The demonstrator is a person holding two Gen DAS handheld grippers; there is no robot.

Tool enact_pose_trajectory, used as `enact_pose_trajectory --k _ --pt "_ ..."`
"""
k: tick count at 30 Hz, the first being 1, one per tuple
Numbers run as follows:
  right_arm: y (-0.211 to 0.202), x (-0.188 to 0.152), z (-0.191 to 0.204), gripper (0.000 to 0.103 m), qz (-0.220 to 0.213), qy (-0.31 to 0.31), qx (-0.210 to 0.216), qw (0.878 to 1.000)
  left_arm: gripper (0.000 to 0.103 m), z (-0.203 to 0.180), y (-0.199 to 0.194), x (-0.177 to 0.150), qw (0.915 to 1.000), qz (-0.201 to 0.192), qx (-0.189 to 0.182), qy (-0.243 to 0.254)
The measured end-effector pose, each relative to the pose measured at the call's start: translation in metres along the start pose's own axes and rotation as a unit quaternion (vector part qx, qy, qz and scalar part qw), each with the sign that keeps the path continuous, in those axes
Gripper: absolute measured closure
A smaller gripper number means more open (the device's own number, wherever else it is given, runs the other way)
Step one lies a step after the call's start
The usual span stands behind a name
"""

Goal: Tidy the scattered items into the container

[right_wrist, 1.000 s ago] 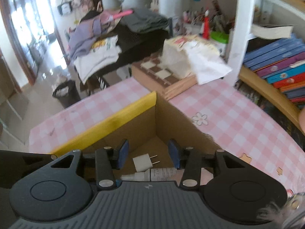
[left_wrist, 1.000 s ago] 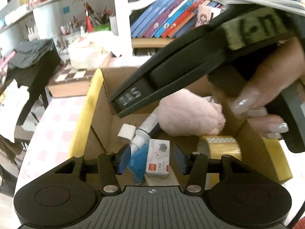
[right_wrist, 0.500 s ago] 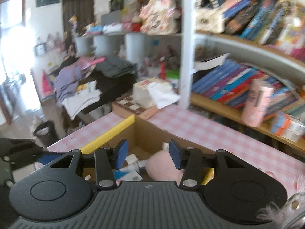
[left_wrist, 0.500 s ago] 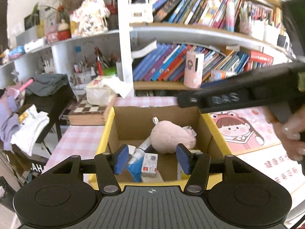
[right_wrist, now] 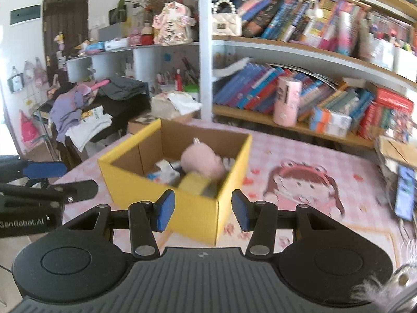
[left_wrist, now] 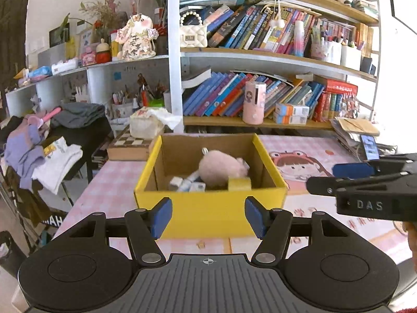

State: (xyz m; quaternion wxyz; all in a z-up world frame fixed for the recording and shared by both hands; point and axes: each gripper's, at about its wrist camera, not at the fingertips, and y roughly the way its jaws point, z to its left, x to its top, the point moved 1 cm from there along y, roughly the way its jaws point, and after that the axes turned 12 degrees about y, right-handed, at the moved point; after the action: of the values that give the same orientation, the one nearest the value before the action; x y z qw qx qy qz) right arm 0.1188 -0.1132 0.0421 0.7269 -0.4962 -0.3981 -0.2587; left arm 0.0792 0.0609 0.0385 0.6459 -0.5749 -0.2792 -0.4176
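Observation:
A yellow cardboard box (left_wrist: pixel 208 208) (right_wrist: pixel 130 182) stands on the pink checked table. Inside it lie a pink plush toy (left_wrist: pixel 221 169) (right_wrist: pixel 202 163), a yellow tape roll (left_wrist: pixel 239 184) (right_wrist: pixel 194 185), a white plug (left_wrist: pixel 176 181), a white tube and a small white carton. My left gripper (left_wrist: pixel 208 217) hovers in front of the box's near wall, its jaws opening with nothing between them. My right gripper (right_wrist: pixel 200 210) is held off the box's near corner, open and empty. Each gripper shows at the edge of the other's view.
A phone (left_wrist: pixel 369 147) (right_wrist: pixel 405 195) lies at the table's right edge beside stacked papers. A chessboard box (left_wrist: pixel 129 147) and a tissue pack sit behind the box. Bookshelves (left_wrist: pixel 260 99) run along the back. Clothes (left_wrist: pixel 39 156) are piled to the left of the table.
Both grippers have pulled back and up out of the box, which now shows whole in front of them. The left jaws have widened. The right gripper has swung away to the right.

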Motion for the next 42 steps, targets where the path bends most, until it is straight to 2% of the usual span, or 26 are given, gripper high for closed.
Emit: enact_pose_trajectory --k 5,7,11,14,17,23,29,31,34,42 --pt "-0.030 -0.029 -0.001 0.055 -0.009 0.016 -0.036 0.999 0.035 -0.011 -0.016 -0.017 1.0000 0.000 -0.003 0.000" --pt "-0.038 -0.040 -0.001 0.052 -0.012 0.016 -0.053 0.998 0.033 -0.015 -0.020 -0.024 1.0000 0.004 -0.006 -0.002" --pt "-0.048 -0.061 -0.003 0.051 0.003 0.027 -0.078 0.997 0.031 -0.023 -0.025 -0.033 0.9999 0.014 -0.007 0.003" --pt "-0.051 -0.070 -0.005 0.049 0.012 0.033 -0.096 0.995 0.023 -0.029 -0.026 -0.039 0.9998 0.019 -0.001 0.012" --pt "-0.054 -0.078 -0.008 0.042 0.019 0.037 -0.108 0.993 0.020 -0.032 -0.026 -0.045 0.9996 0.026 0.000 0.005" --pt "-0.055 -0.092 -0.016 0.040 0.047 0.047 -0.120 0.991 0.017 -0.042 -0.024 -0.055 0.9991 0.043 0.000 0.005" --pt "-0.057 -0.100 -0.023 0.025 0.060 0.049 -0.129 0.989 0.011 -0.052 -0.024 -0.062 0.9983 0.058 0.000 0.007" --pt "-0.059 -0.102 -0.026 0.016 0.065 0.053 -0.134 0.988 0.010 -0.055 -0.023 -0.063 0.9979 0.064 -0.003 0.009" --pt "-0.061 -0.104 -0.029 0.011 0.065 0.053 -0.142 0.986 0.007 -0.059 -0.022 -0.062 0.9976 0.067 0.002 0.014" --pt "-0.065 -0.106 -0.033 0.006 0.065 0.051 -0.147 0.986 0.003 -0.069 -0.022 -0.062 0.9969 0.074 0.000 0.026"
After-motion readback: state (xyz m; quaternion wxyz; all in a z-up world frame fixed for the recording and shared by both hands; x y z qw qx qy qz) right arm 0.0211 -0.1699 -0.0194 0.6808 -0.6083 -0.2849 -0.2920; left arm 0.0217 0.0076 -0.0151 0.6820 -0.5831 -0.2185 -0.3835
